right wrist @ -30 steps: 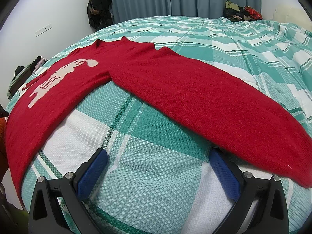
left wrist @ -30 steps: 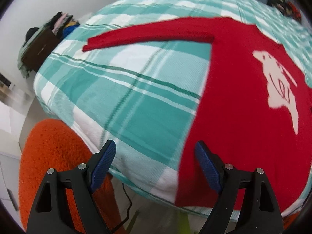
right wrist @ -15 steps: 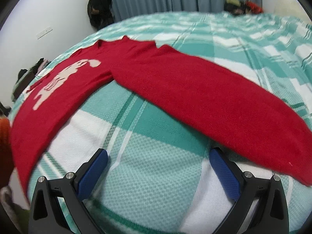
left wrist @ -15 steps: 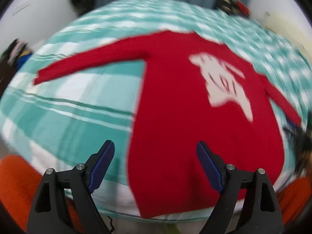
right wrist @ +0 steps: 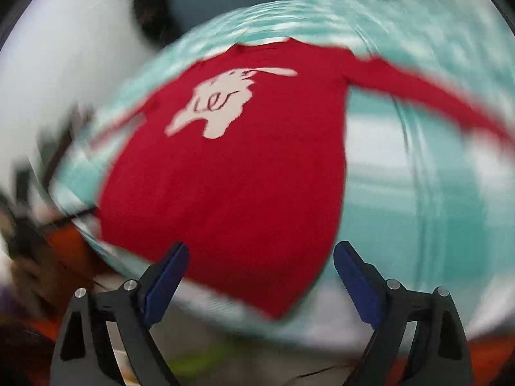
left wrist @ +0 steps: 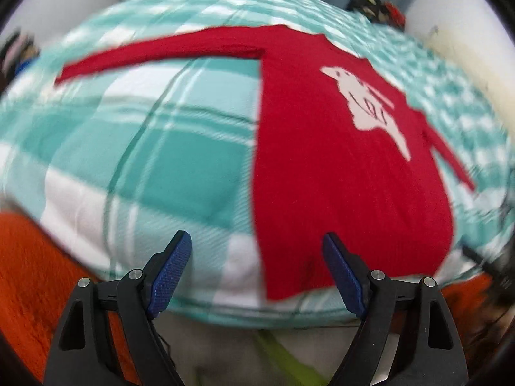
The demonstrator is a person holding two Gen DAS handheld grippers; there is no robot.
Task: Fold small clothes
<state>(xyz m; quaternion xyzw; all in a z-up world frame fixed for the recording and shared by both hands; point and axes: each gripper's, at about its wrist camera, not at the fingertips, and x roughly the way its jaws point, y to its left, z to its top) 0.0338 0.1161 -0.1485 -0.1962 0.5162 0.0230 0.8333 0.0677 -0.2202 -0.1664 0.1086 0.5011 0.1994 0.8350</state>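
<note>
- The sweater (left wrist: 338, 173) lay flat on the bed (left wrist: 180, 148), filling the frame's centre right (white motif up).
- The left gripper (left wrist: 257, 267) was spread at bottom centre, holding nothing.
- The right gripper (right wrist: 260, 273) likewise gaped, empty.

Sweater (left wrist: 338, 177) was matt red knit; bedspread (left wrist: 180, 160) under it woven cloth; left gripper (left wrist: 257, 273) pads (left wrist: 170, 270) textured, frame matt plastic.
</note>
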